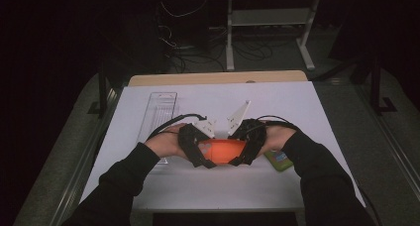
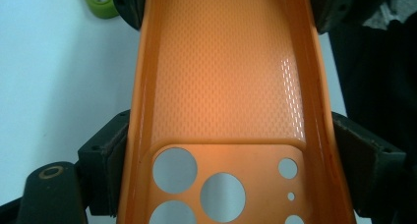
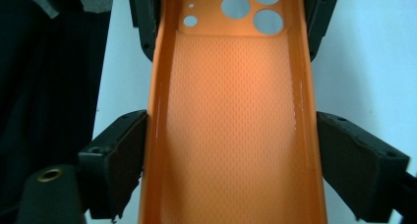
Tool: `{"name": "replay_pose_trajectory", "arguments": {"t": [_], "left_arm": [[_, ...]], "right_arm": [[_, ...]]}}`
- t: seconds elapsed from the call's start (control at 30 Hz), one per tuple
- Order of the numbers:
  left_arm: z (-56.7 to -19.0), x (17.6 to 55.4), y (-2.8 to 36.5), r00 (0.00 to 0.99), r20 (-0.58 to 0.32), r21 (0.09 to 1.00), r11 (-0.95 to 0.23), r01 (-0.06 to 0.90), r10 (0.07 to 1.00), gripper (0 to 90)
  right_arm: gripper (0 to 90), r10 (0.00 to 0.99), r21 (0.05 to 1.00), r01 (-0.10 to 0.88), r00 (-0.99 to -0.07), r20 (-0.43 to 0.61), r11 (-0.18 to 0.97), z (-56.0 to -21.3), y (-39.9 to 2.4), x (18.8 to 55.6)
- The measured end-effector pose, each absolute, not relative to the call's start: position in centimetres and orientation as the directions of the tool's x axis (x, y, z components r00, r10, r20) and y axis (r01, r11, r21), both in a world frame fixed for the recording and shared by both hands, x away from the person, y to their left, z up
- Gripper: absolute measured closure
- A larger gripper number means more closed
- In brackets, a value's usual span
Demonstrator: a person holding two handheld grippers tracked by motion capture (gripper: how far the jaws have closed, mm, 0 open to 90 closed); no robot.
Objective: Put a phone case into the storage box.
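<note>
Gripping the two ends of an orange phone case [image 1: 224,150], the left gripper [image 1: 198,151] and the right gripper [image 1: 246,147] face each other low over the white table [image 1: 297,112], with the case spanning the gap between them. In the left gripper view the case [image 2: 221,86] runs straight out between the black jaws, whose pads lie against its two long side walls at the end with the round camera cutouts; its textured inner face looks up at the camera. In the right gripper view the case [image 3: 231,116] likewise lies between the jaws, pads touching both side walls at the plain end, with the cutouts at the far end, where the other gripper's jaws clasp it. Each gripper is thus clamped across the width of the case. Just beside the right gripper, on its outer side, a green object [image 1: 278,159] lies on the table. Beyond the left gripper, farther up the table, stands a clear plastic tray [image 1: 159,107], well apart from the case. Past the table's far edge, cables and a white frame stand on the dark floor.
</note>
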State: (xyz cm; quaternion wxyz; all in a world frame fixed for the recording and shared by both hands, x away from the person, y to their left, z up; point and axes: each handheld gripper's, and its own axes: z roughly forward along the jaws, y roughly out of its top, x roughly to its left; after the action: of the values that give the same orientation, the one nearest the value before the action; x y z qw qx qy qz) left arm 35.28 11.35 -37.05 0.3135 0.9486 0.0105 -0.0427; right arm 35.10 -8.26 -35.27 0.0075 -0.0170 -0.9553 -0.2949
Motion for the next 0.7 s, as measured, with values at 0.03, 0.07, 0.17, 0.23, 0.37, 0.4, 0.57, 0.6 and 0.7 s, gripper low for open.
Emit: {"name": "replay_pose_trajectory", "arguments": {"t": [0.03,0.07,0.17,0.23,0.37,0.4,0.57,0.6,0.7], "left_arm": [[-37.1,35.3,11.4,0.997,-0.08,0.584,-0.81,0.053,0.007,15.8],[-37.2,35.3,11.4,0.996,-0.079,0.578,-0.813,0.069,0.028,15.8],[-37.6,35.3,11.6,0.992,-0.079,0.564,-0.816,0.13,0.103,15.7],[-38.1,35.5,12.0,0.979,-0.091,0.567,-0.799,0.2,0.18,15.7],[-38.3,35.6,12.3,0.963,-0.105,0.567,-0.781,0.262,0.247,15.7],[-38.3,35.6,12.4,0.957,-0.106,0.572,-0.771,0.28,0.269,15.7],[-37.9,35.5,12.5,0.923,-0.116,0.572,-0.734,0.365,0.368,15.7],[-37.7,35.6,12.5,0.917,-0.119,0.577,-0.724,0.377,0.382,15.7],[-37.5,35.4,12.6,0.888,-0.15,0.595,-0.677,0.432,0.435,15.7]], "right_arm": [[11.3,0.04,0.572,0.048,-0.999,0.026,0.819,-35.2,-8.4,35.1],[9.1,0.05,0.581,0.054,-0.998,0.024,0.812,-35.2,-8.5,35.2],[5.2,0.109,0.6,0.11,-0.993,0.038,0.792,-35.2,-9.3,35.6],[3.5,0.148,0.618,0.134,-0.989,0.029,0.775,-35.2,-9.9,35.7],[2.4,0.203,0.646,0.168,-0.979,0.021,0.744,-35.3,-10.8,35.7],[2.3,0.215,0.654,0.176,-0.976,0.02,0.735,-35.3,-11.2,35.8],[2.1,0.354,0.697,0.29,-0.934,0.056,0.656,-35.8,-13.0,35.5],[2.1,0.354,0.697,0.29,-0.934,0.056,0.656,-35.8,-13.0,35.5],[2.3,0.423,0.717,0.348,-0.902,0.081,0.604,-36.1,-13.9,35.3]]}}
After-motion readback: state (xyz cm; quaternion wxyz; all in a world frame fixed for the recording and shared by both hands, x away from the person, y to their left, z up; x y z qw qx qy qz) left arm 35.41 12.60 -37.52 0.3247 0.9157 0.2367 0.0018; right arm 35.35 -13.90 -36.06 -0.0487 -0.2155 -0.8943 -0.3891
